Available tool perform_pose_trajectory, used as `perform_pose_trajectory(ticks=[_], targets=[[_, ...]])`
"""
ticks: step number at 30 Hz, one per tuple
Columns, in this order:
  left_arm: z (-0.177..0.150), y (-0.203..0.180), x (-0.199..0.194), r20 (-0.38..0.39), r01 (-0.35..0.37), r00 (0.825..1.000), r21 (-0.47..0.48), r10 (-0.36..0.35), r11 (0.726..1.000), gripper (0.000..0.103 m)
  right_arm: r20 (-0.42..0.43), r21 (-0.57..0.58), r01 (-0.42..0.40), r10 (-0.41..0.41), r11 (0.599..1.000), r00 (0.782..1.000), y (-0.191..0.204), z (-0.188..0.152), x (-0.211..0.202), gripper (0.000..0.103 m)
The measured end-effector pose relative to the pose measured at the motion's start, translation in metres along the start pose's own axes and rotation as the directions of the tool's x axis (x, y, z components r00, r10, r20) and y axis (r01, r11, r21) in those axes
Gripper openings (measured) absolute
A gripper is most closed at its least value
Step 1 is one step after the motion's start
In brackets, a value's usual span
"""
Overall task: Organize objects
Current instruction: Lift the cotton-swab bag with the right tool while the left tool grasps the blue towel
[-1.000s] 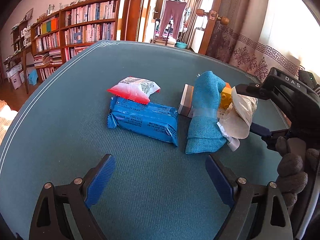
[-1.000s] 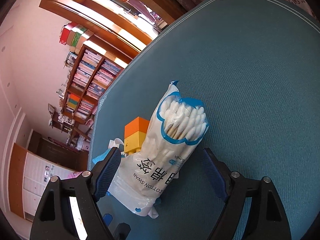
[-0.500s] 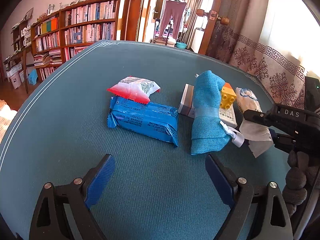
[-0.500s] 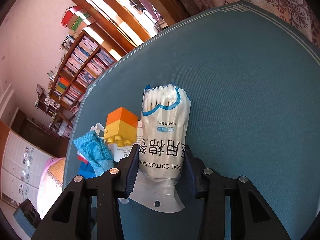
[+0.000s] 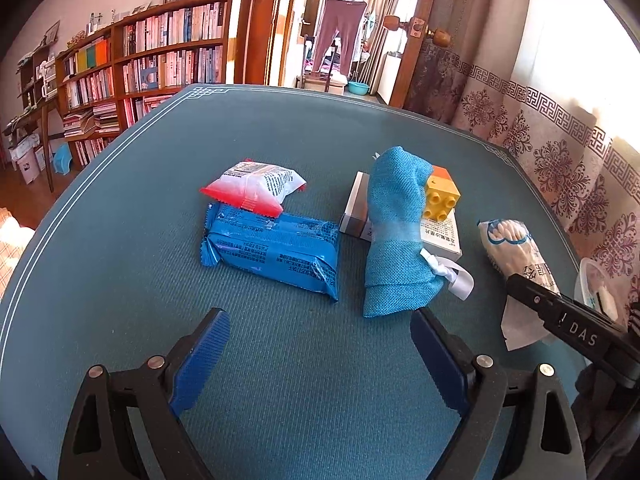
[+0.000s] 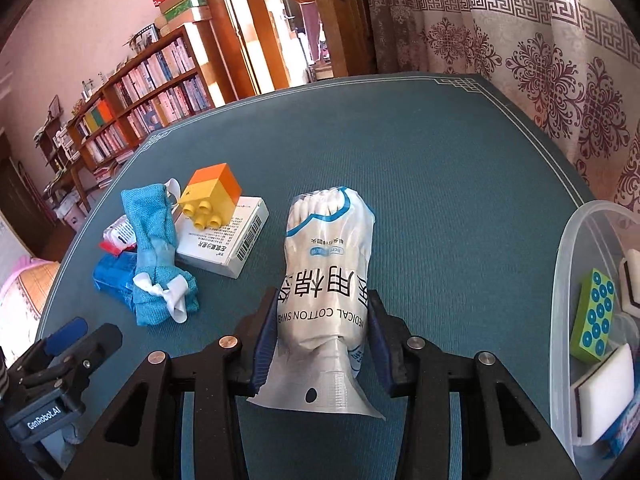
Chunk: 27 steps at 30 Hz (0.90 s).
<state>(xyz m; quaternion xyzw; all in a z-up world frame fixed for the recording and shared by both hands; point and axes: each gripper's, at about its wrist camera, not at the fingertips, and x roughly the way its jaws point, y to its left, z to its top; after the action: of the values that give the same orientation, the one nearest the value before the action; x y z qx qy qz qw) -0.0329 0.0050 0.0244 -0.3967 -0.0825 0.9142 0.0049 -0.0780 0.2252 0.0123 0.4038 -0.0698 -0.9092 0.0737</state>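
A teal desk (image 6: 460, 152) fills the room's foreground, bookshelves behind. From the left lie one red-and-white packet (image 5: 256, 186), one blue wipes pack (image 5: 272, 254), one blue cloth pouch (image 5: 396, 236), one white box (image 6: 224, 236) carrying one yellow-orange brick (image 6: 212, 196). The left tongs (image 5: 316, 360) hang spread, gripping nothing. The right tongs (image 6: 322, 340) have just been closing and pinch one cotton swab bag (image 6: 330, 264) (print facing up), beside one clear bin (image 6: 576, 280) at far right.
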Motion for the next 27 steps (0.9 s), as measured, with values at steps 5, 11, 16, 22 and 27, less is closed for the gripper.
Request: perform_pose_trajectory(ticks=[5, 11, 16, 22, 27], targets=[[0.013, -0.009, 0.002, -0.011, 0.013, 1.000, 0.005, -0.013, 1.000, 0.094, 0.025, 0.000, -0.008, 0.008, 1.000, 1.000, -0.002, -0.008, 0.002, 0.043], [0.029, -0.024, 0.016, -0.026, 0.022, 0.999, 0.020, -0.022, 1.000, 0.092, 0.039, 0.013, -0.030, 0.029, 0.999, 0.999, -0.005, -0.016, 0.003, 0.043], [0.034, -0.037, 0.028, -0.035, 0.028, 0.999, 0.050, -0.026, 0.998, 0.086, 0.043, 0.027, -0.046, 0.045, 0.999, 0.998, -0.008, -0.016, 0.002, 0.044], [0.037, -0.047, 0.038, -0.034, 0.040, 0.999, 0.085, -0.037, 0.996, 0.075, 0.044, 0.033, -0.052, 0.050, 0.998, 0.998, -0.009, -0.014, 0.002, 0.044], [0.037, -0.045, 0.046, -0.049, 0.055, 0.997, 0.073, -0.051, 0.996, 0.066, 0.044, 0.033, -0.052, 0.051, 0.998, 0.998, -0.009, -0.014, 0.002, 0.044]])
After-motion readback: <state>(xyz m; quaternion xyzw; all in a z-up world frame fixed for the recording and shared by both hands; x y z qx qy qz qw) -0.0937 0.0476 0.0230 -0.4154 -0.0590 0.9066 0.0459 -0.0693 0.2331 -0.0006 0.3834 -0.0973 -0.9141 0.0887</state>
